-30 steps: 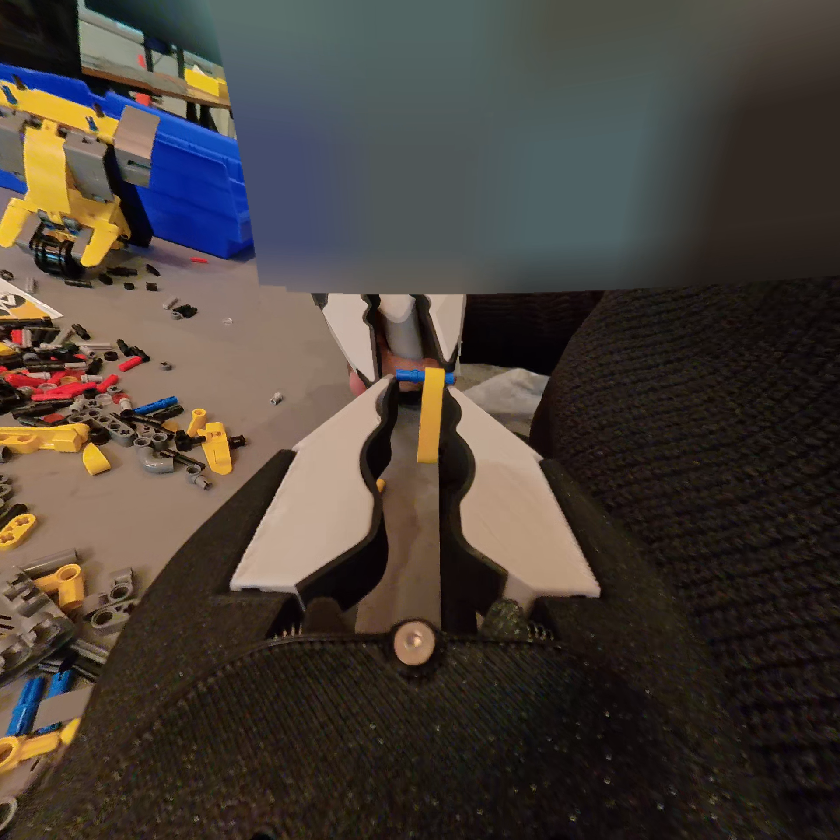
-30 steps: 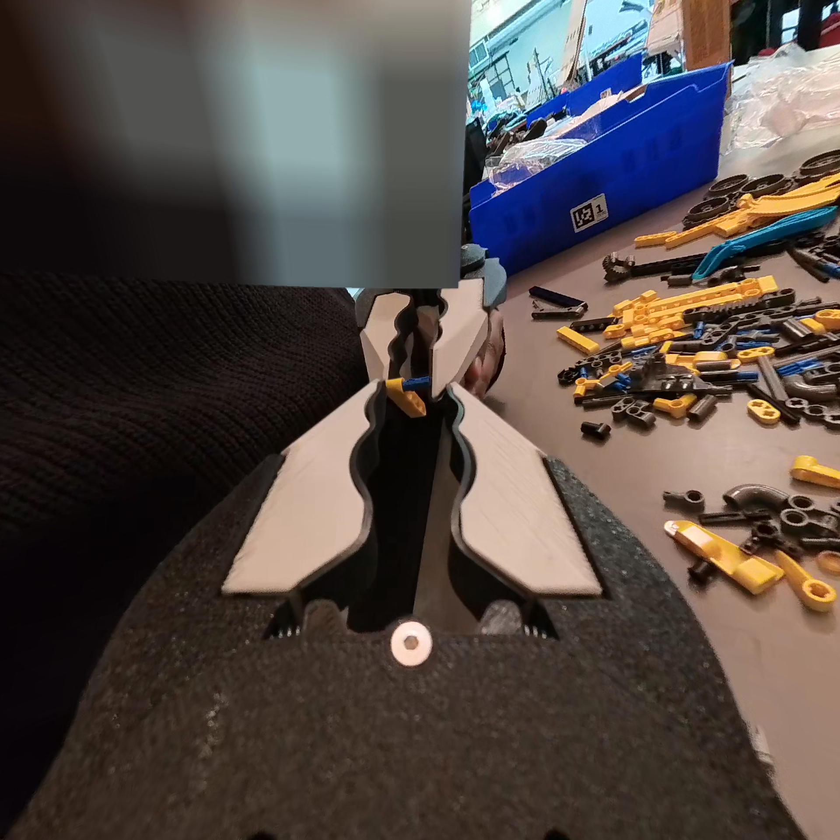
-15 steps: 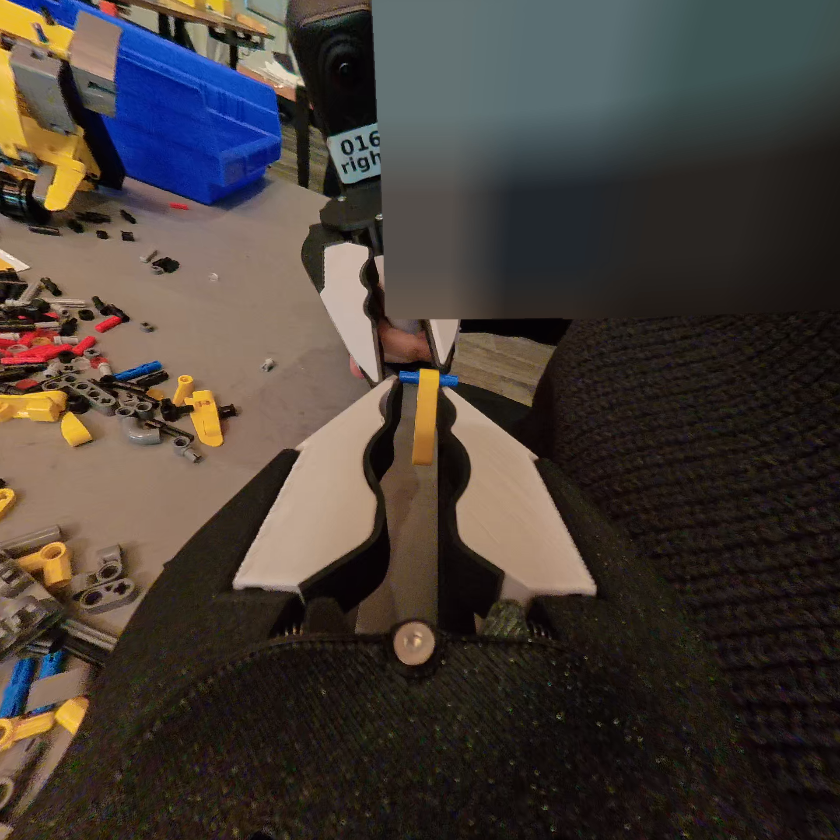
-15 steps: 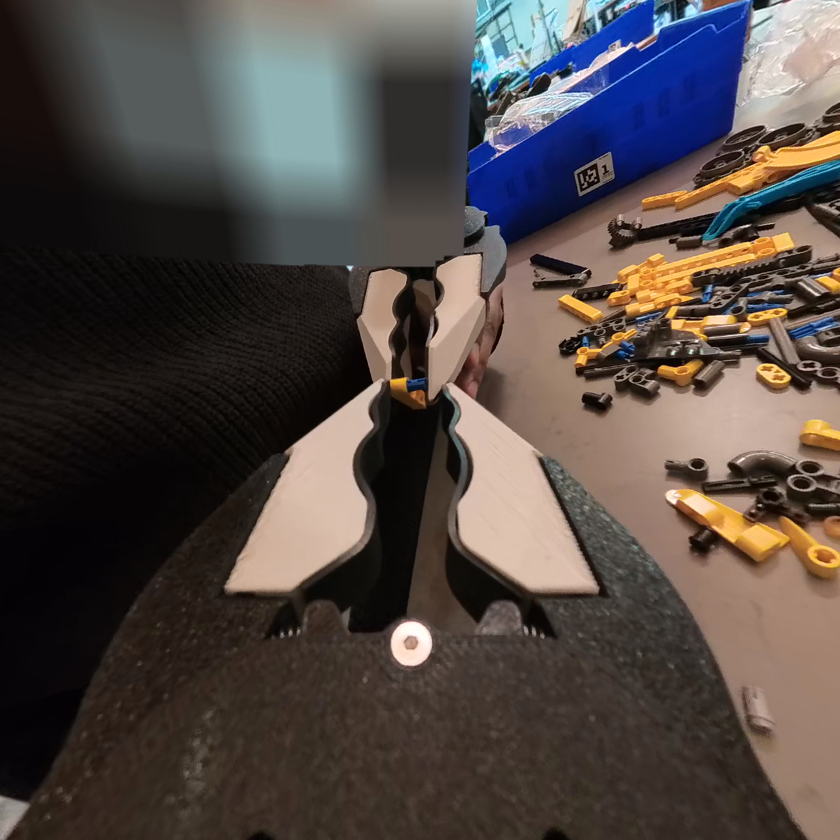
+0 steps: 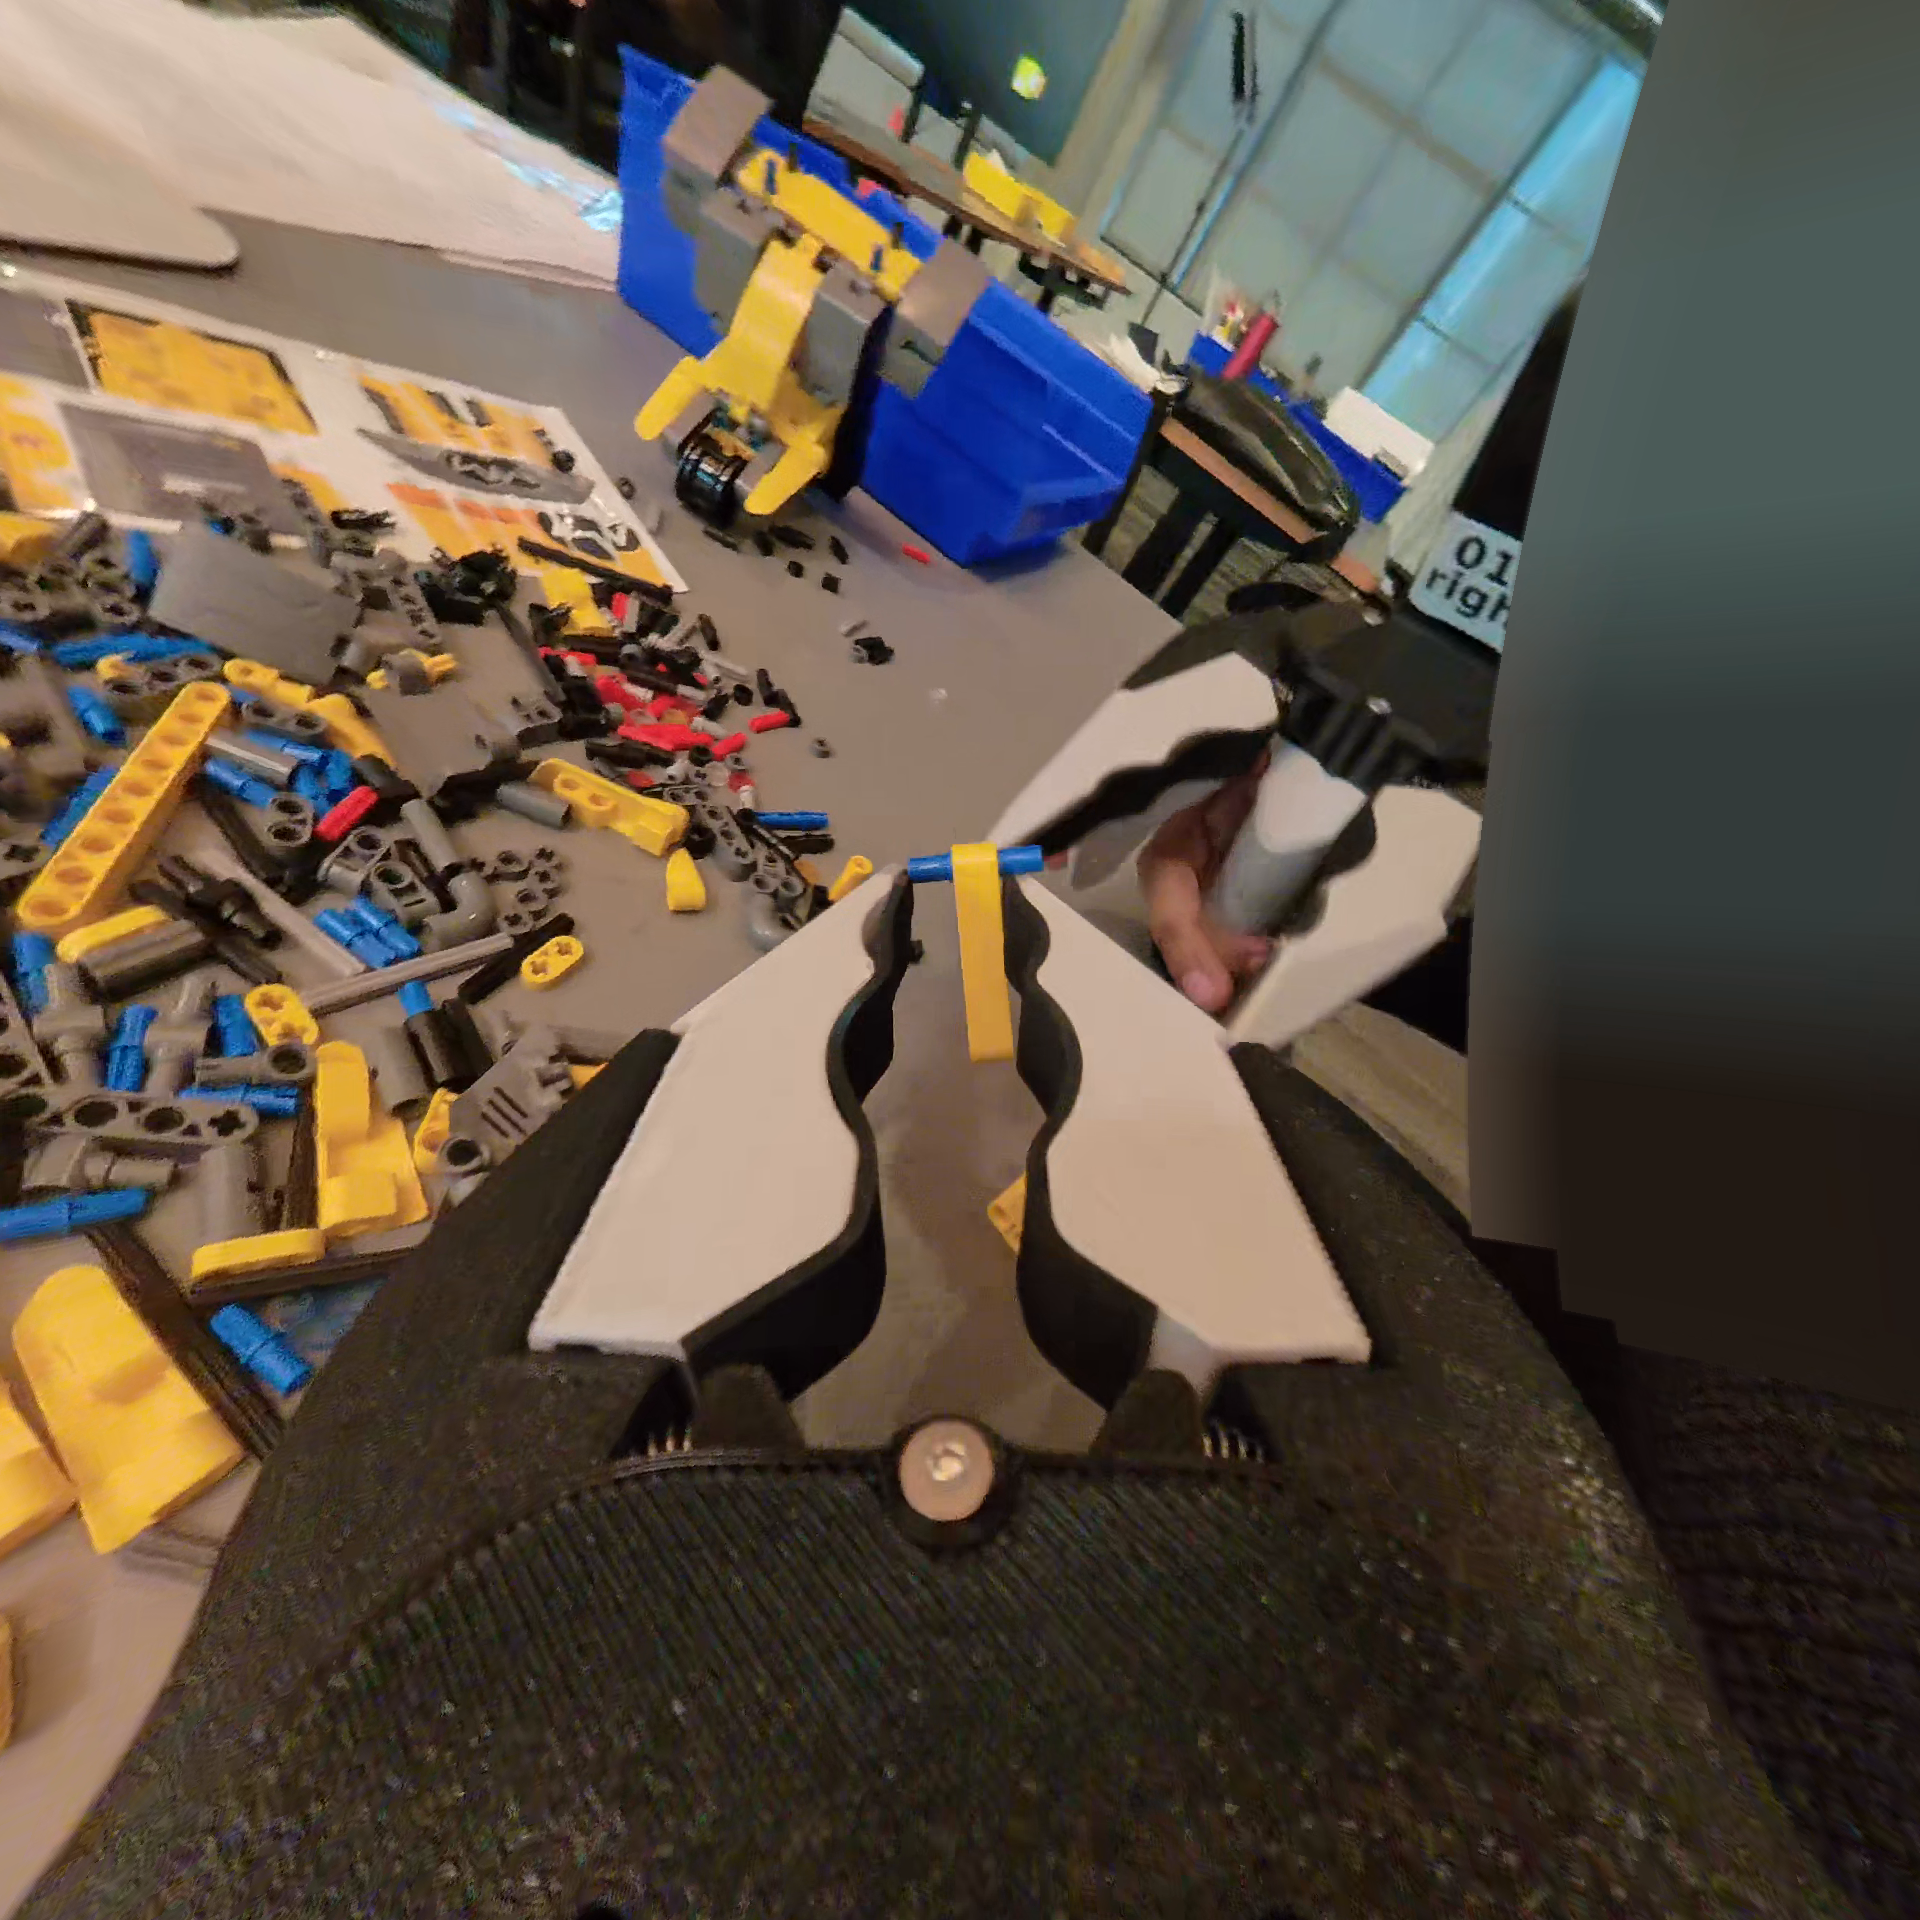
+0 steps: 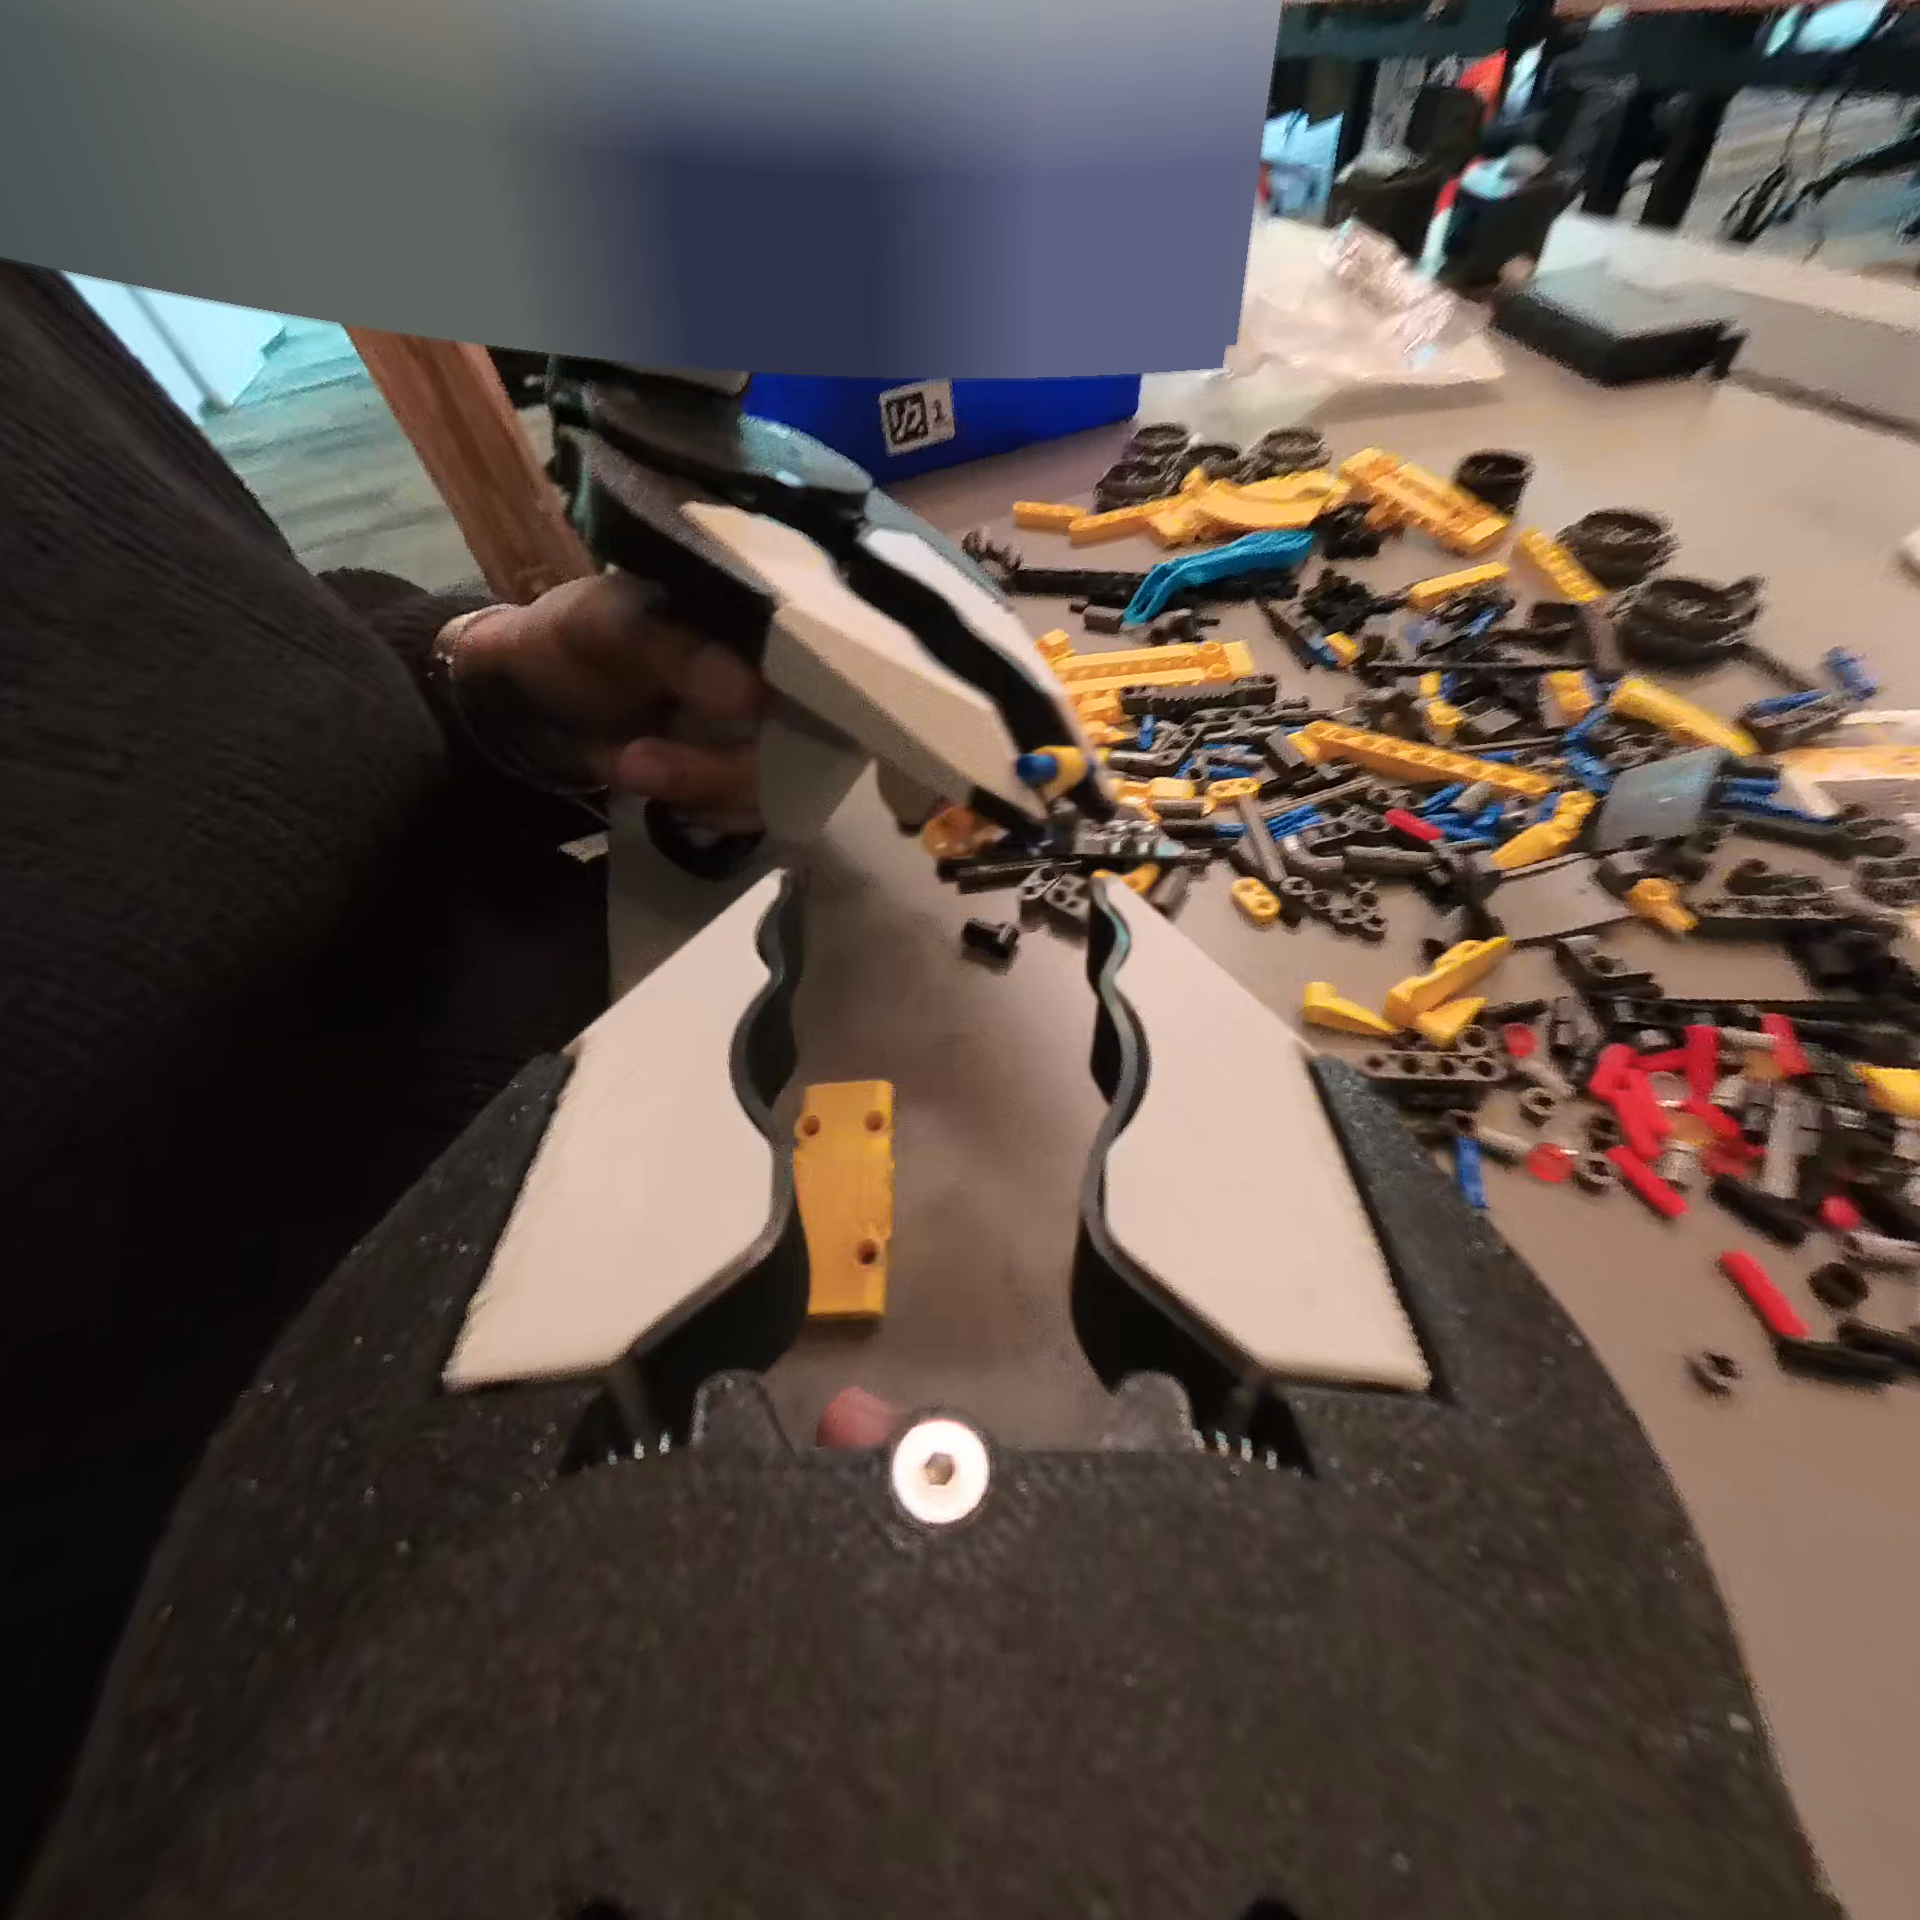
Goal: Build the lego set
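My left gripper [image 5: 971,883] is shut on a thin yellow beam [image 5: 982,977] with a blue pin [image 5: 971,862] through its top end, held above the table. It also shows in the right wrist view [image 6: 1049,800], with the blue pin [image 6: 1037,767] at its tip. My right gripper [image 6: 940,888] is open and empty, apart from the left one; in the left wrist view it [image 5: 1127,930] shows to the right. A flat yellow piece [image 6: 842,1195] lies on the table below the right gripper's fingers. A partly built yellow and grey model [image 5: 800,312] stands at the back.
A wide pile of loose yellow, blue, black, grey and red parts [image 5: 312,831] covers the grey table [image 5: 987,644], also in the right wrist view [image 6: 1455,779]. Blue bins [image 5: 966,416] [image 6: 987,410], instruction sheets [image 5: 312,436] and black tyres [image 6: 1652,540] lie farther back. A person's dark sleeve [image 6: 208,831] is at left. Less than 4 cm separates the two grippers' tips. The right tips stand about 8 cm off the flat yellow piece [image 6: 842,1195].
My right gripper has opened and drawn back from the pin and beam. Both grippers have swung out from the person's body over the table. The left still holds the beam.
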Demonstrator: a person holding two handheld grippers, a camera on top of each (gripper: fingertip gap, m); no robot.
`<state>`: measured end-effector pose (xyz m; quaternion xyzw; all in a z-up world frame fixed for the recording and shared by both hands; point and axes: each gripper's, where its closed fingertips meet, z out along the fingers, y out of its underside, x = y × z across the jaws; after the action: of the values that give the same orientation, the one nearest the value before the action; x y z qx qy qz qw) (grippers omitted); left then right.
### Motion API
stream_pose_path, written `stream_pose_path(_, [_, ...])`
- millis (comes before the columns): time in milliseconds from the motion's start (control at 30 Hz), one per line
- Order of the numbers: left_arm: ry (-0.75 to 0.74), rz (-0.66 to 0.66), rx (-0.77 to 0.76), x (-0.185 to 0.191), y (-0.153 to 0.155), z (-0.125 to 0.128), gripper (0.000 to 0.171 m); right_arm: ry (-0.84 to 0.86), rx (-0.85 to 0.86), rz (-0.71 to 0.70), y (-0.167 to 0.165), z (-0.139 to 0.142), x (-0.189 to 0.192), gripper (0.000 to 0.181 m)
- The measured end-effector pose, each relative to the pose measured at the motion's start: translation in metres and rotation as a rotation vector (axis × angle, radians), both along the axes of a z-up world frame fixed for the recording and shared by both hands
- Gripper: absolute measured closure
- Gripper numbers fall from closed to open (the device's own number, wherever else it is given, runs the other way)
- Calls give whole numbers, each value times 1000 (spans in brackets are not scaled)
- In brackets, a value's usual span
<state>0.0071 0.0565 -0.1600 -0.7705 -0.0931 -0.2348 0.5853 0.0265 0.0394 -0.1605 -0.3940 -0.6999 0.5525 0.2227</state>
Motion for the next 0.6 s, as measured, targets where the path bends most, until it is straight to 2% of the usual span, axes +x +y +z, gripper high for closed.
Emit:
stream_pose_path(100, [-9, 26, 8, -2, 2, 1, 157, -61, -10, 31, -15, -8, -1, 126])
stream_pose_path(333, [-25, 148, 156, -9, 5, 22, 156, -6, 73, -40, -28, -7, -14, 140])
stream_pose_path(400, [-26, 183, 181, -14, 3, 26, 156, -1, 51, -44, -29, -4, -15, 148])
stream_pose_path(600, [-70, 198, 243, -17, -2, 34, 156, -10, -31, -17, -33, 1, -16, 151])
